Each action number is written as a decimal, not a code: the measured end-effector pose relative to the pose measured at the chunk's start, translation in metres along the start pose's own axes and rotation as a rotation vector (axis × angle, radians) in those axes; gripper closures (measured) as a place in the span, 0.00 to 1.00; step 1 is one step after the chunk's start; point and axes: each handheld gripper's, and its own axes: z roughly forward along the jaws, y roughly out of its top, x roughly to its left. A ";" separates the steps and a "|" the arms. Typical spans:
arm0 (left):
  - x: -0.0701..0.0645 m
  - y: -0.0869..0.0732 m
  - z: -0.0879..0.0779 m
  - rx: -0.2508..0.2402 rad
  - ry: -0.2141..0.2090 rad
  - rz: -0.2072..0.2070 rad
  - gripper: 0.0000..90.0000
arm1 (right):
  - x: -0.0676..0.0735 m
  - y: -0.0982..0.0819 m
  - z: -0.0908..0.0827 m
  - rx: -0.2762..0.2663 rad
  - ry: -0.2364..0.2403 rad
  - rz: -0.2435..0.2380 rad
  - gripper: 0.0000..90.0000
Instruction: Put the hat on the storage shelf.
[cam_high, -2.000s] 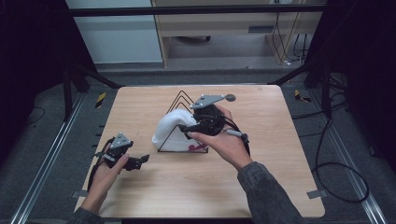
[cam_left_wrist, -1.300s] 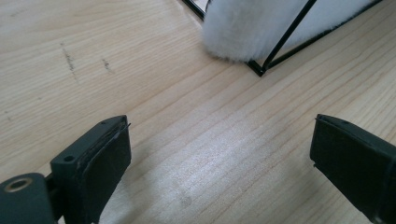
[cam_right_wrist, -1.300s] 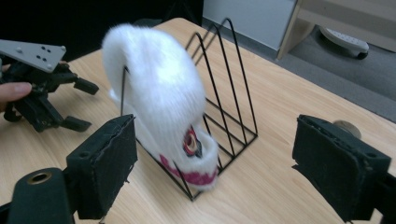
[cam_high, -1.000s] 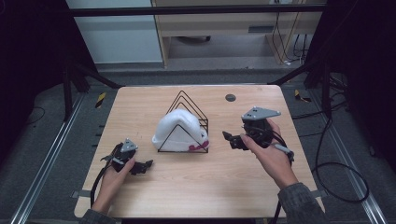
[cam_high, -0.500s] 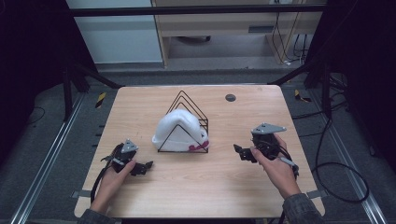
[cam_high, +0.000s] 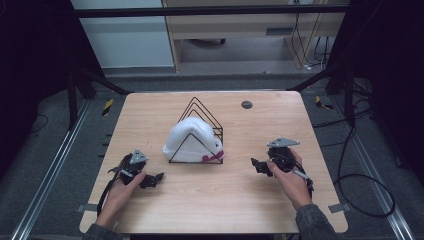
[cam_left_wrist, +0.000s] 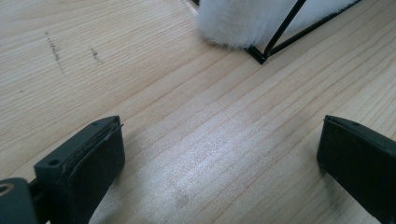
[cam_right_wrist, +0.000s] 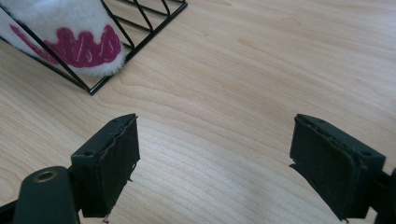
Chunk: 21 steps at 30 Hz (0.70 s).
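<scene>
White hat (cam_high: 189, 139) sits in rack (cam_high: 206, 116). Left gripper (cam_high: 156, 178) near rack, right gripper (cam_high: 256, 165) opposite; both wide apart, empty.

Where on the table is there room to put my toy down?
Lots of bare table: the near edge between the left gripper and the right gripper, the far left corner, and the far right past the small dark disc. The middle is crowded: a wire rack stands there with a white fluffy thing draped on it.
</scene>
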 end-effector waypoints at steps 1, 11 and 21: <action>0.000 0.000 0.000 0.002 -0.001 0.000 0.00 | 0.001 -0.001 0.003 0.008 -0.004 0.000 0.18; 0.000 0.000 0.000 0.005 -0.001 0.004 0.00 | 0.005 -0.006 0.027 0.003 -0.023 0.031 0.18; -0.001 0.000 0.000 0.002 0.003 -0.001 0.00 | 0.003 -0.008 0.040 -0.015 -0.038 0.080 0.17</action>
